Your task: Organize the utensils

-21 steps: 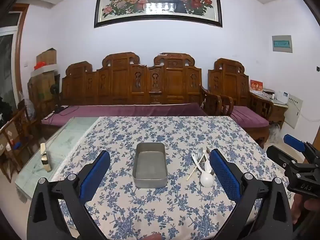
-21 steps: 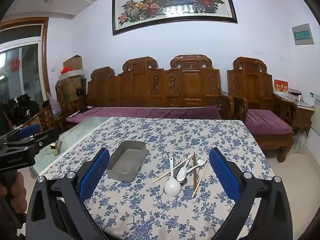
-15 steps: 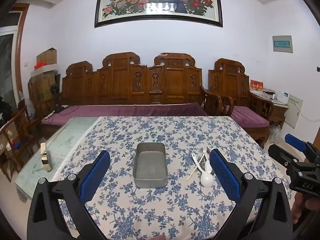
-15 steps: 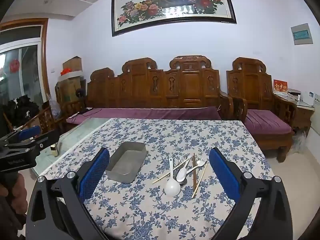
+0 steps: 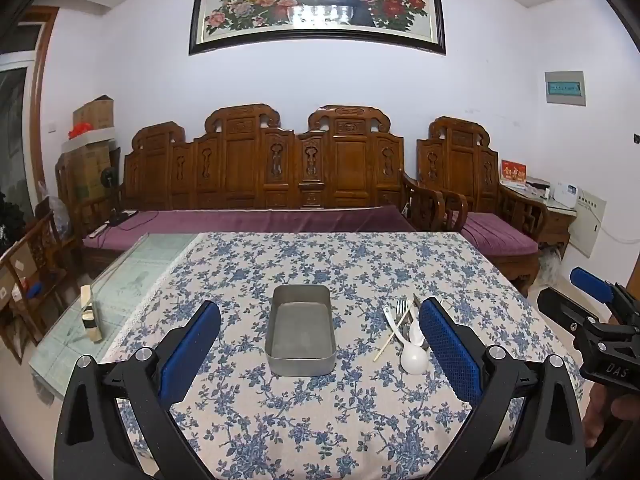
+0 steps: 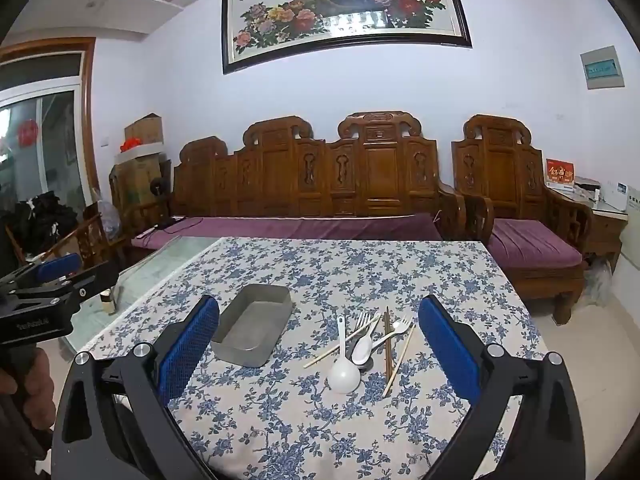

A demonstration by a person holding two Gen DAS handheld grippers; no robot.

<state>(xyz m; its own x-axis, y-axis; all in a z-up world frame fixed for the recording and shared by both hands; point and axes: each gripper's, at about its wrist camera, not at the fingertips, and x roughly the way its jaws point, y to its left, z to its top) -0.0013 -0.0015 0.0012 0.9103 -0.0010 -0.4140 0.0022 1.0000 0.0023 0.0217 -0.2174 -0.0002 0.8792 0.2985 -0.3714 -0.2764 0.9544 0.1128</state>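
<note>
Left wrist view: the left gripper (image 5: 320, 344) hangs above the near part of the table with its jaws spread wide and nothing between the blue pads. Straight ahead of it a rectangular metal tin (image 5: 301, 334) sits on the floral tablecloth (image 5: 320, 264), empty, its long axis running away from the camera. Just right of the tin lies the utensil pile (image 5: 404, 332), partly hidden behind the right-hand pad; a white ladle (image 5: 414, 356) shows nearest, bowl toward the camera. Judging by the empty tin, nothing is sorted yet; every piece is left to move.

Right wrist view: the right gripper (image 6: 318, 346) is likewise fully open and holds nothing, aimed at the pile. The white ladle (image 6: 343, 360) lies with its handle pointing away. Beside it, touching and overlapping, are a white spoon (image 6: 363, 348), two forks (image 6: 362, 318), and chopsticks (image 6: 387, 340), a dark pair pointing away and pale ones slanted across. The tin (image 6: 252, 330) sits left of them, angled.
</note>
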